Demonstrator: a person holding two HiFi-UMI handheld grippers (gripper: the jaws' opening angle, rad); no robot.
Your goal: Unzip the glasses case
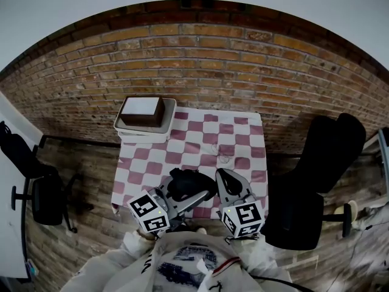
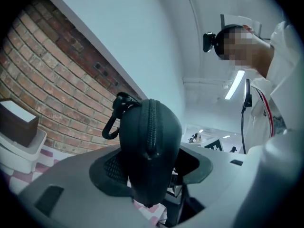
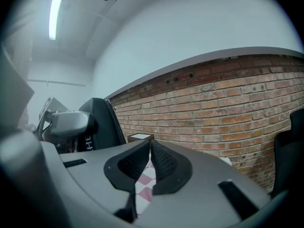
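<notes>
The case [image 2: 149, 151] sits clamped between the left gripper's [image 2: 151, 177] pads, its narrow edge towards that gripper's camera. The zip [image 2: 152, 127] runs up that edge and looks closed, and a clip [image 2: 114, 118] hangs at the top. In the head view the case [image 1: 189, 184] is held over the near edge of the checked table [image 1: 200, 139]. The right gripper [image 1: 223, 178] is just beside it, apart from it; its pads [image 3: 161, 163] meet at the tips with nothing seen between them. A tray [image 1: 165, 125] holding a box [image 1: 143, 111] stands at the far corner by the brick wall [image 1: 200, 53].
</notes>
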